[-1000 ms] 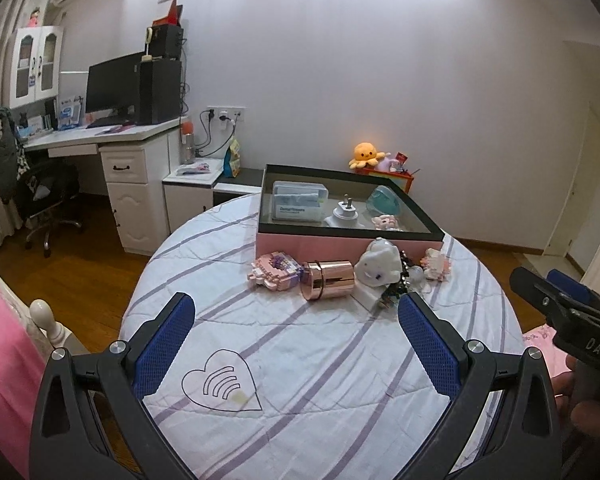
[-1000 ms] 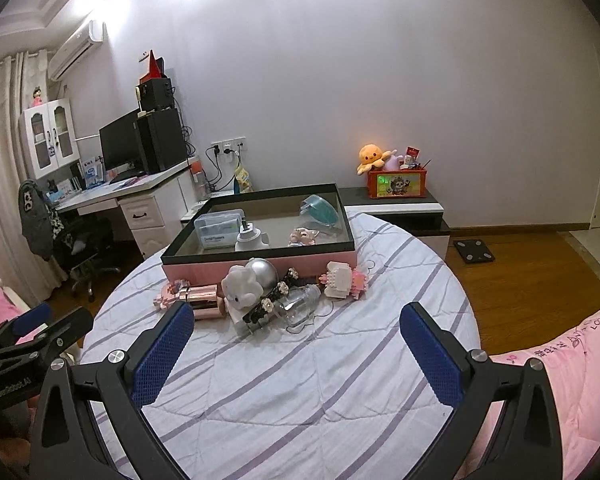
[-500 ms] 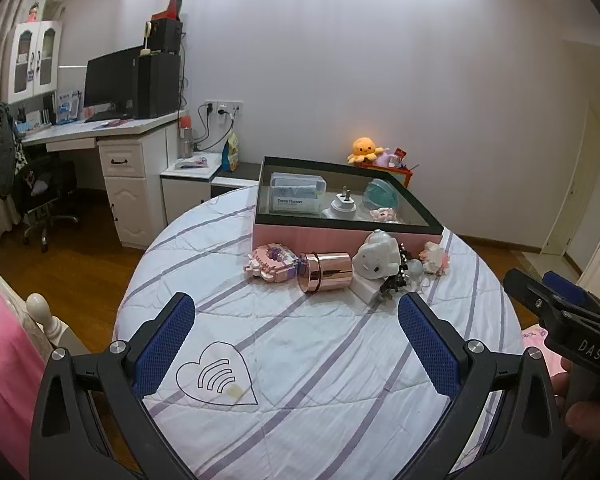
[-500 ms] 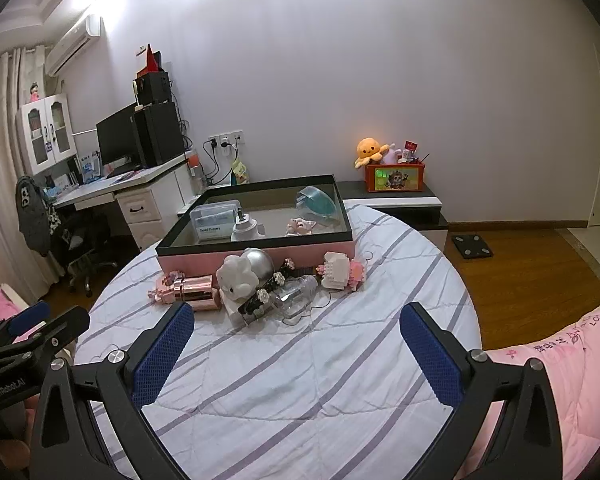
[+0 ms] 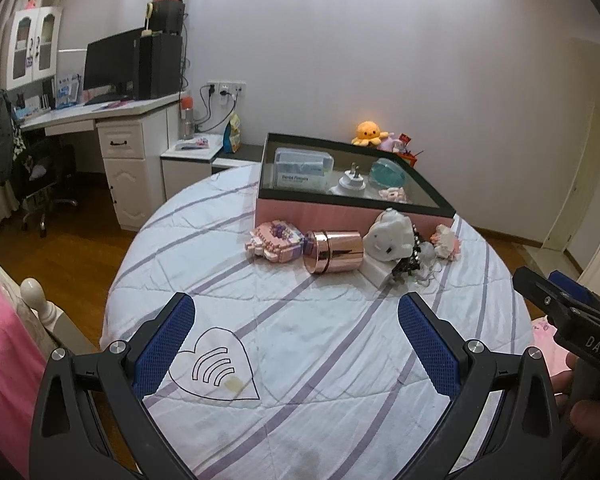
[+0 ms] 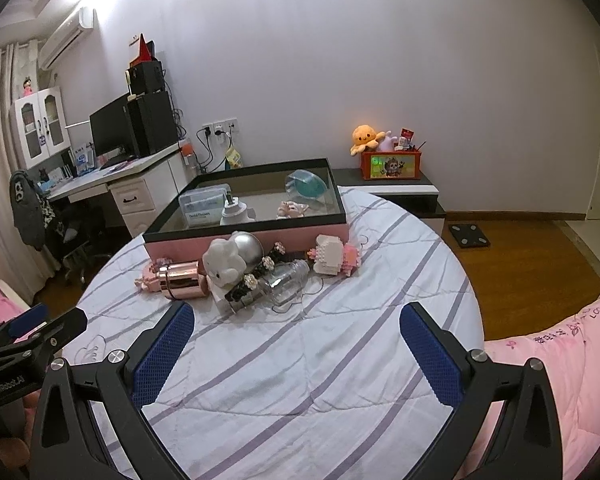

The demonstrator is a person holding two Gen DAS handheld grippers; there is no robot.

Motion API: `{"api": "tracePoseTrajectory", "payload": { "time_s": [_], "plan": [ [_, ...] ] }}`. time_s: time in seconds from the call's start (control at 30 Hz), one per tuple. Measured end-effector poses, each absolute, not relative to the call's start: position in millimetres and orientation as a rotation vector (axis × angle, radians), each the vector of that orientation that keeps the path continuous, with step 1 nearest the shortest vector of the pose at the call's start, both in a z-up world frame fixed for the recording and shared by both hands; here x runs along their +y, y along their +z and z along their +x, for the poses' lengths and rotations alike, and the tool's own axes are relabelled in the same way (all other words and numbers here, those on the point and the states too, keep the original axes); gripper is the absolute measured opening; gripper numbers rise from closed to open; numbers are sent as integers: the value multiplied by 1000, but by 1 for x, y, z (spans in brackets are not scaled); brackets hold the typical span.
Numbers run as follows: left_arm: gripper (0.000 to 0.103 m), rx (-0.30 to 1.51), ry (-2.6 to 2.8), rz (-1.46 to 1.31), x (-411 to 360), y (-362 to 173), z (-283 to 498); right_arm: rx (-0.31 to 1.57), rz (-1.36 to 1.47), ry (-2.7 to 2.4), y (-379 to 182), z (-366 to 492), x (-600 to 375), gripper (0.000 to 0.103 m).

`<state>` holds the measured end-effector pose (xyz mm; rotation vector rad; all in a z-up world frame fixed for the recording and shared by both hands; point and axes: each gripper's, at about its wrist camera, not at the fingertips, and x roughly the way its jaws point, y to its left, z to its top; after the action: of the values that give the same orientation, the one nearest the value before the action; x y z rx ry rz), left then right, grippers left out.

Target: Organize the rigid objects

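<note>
Round table covered with a white quilted cloth striped in lilac; a heart outline with curved bars is drawn on the cloth near the left gripper.

Container: a shallow rectangular box with pink outer walls and a black rim stands at the far side of the table. Inside lie a translucent lidded plastic case with a printed label, a white plug adapter with its prongs up, a teal rounded object and a small pink figure.

Loose items, in a row just in front of the box: a pink brick-built model; a glossy rose-gold metal cylinder lying on its side, touching that model; a white soft-looking figure with a face, on a white base; a silver sphere behind it; a black band with pale flowers; a clear plastic bottle on its side; a second pink-and-white brick model.

Left gripper: level above the near cloth, blue textured pads spread wide, holding nothing. Right gripper: same pose, pads also spread wide and empty, well short of the items. A pink bedcover lies at the right.
</note>
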<state>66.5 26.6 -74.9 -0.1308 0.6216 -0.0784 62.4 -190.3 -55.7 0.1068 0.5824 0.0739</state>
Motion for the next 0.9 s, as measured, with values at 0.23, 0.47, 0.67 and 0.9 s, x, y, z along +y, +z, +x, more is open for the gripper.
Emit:
{"api": "tracePoseTrajectory", "payload": {
  "time_s": [0.23,0.47,0.67,0.9],
  "plan": [
    [103,658,-60,-125,30,-90,88,631,94,76,-71,83,-193,103],
    [103,688,-54,-125,32,-102,108,678,99,62,-86,108,-200,103],
    [103,705,-73,-116,20,-109,126,699,100,64,-93,123,-204,103],
    [103,746,-95,-121,0,-115,160,721,87,53,-98,148,-212,103]
  ]
}}
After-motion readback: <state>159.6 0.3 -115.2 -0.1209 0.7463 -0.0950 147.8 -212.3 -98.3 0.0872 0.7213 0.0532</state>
